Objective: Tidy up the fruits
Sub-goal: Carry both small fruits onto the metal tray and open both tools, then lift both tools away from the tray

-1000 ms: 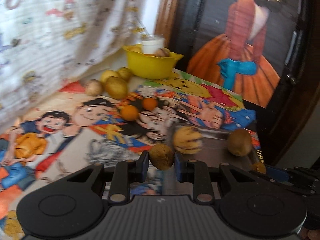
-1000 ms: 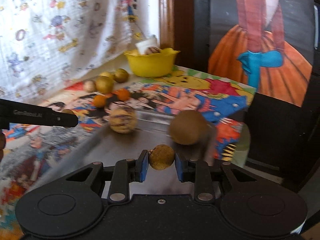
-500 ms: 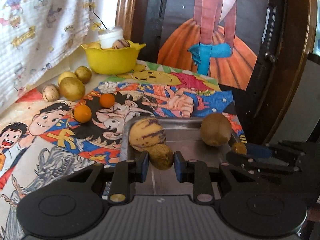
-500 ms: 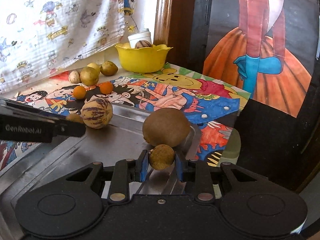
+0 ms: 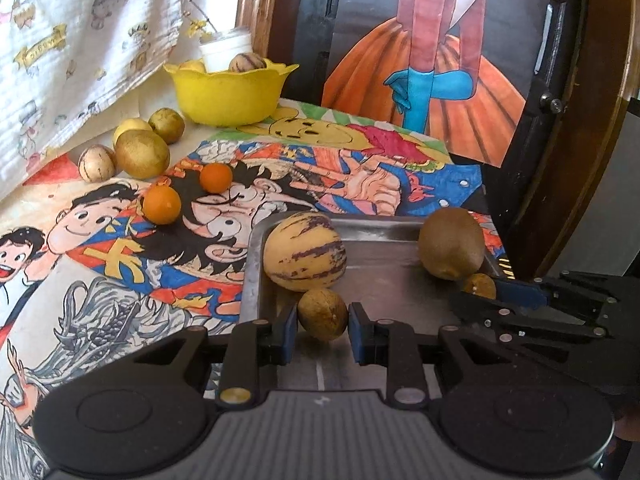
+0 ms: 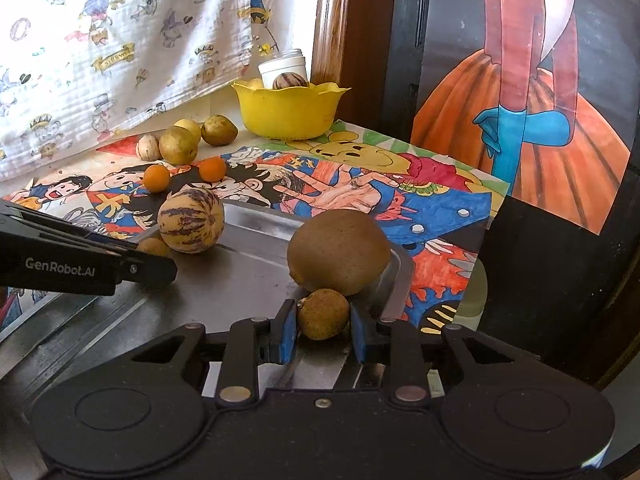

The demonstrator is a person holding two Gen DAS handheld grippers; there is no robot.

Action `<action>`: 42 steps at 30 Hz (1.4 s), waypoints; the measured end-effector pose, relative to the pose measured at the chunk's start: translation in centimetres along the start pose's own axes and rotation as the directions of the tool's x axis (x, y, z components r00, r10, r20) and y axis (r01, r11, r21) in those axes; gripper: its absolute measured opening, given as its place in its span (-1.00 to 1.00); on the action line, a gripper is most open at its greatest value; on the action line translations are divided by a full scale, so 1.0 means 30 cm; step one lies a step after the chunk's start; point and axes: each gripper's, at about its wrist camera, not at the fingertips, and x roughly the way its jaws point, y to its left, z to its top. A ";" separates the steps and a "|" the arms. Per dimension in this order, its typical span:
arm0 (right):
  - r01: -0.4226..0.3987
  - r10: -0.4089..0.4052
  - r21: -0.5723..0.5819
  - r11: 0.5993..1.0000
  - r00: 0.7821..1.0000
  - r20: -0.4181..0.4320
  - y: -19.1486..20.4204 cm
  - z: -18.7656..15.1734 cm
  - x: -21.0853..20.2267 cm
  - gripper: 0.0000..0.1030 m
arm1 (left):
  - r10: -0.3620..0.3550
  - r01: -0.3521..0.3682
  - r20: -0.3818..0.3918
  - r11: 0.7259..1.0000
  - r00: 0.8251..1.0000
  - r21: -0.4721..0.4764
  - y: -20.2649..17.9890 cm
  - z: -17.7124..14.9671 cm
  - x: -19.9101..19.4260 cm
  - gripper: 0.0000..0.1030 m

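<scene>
small brown fruit [image 5: 322,313] clamped, beside striped melon [image 5: 305,256], tray [image 5: 384,280] apparently roomy

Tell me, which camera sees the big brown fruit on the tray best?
The right wrist view: the big brown fruit sits close and large, just beyond the right gripper. The left wrist view shows it smaller, off to the right at the tray's far corner.
</scene>
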 end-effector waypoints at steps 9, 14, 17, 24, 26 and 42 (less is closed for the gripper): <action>-0.009 0.009 0.016 1.000 1.000 0.008 -0.001 -0.003 -0.017 -0.26 | 0.004 -0.005 -0.017 1.000 1.000 -0.022 0.017 0.003 0.002 -0.43; -0.006 0.006 0.018 1.000 1.000 0.025 0.011 -0.007 -0.073 -0.08 | -0.015 0.013 -0.020 0.996 1.000 -0.086 0.042 0.010 -0.040 -0.31; -0.004 0.003 0.027 1.000 0.999 0.040 0.015 -0.010 -0.116 0.07 | -0.014 0.014 0.002 0.995 1.000 -0.098 0.047 0.014 -0.081 0.05; -0.014 0.009 0.063 0.998 0.996 0.084 0.038 -0.010 -0.244 0.59 | 0.034 -0.024 0.066 0.989 0.997 -0.147 0.073 0.014 -0.209 0.66; -0.021 0.013 0.074 0.997 0.995 0.100 0.052 -0.009 -0.289 0.68 | 0.057 -0.042 0.089 0.987 0.994 -0.157 0.082 0.007 -0.252 0.76; -0.058 0.040 0.159 0.986 0.992 0.117 0.226 -0.068 -0.580 0.99 | 0.150 -0.142 0.188 0.988 0.971 -0.054 0.103 -0.118 -0.541 0.99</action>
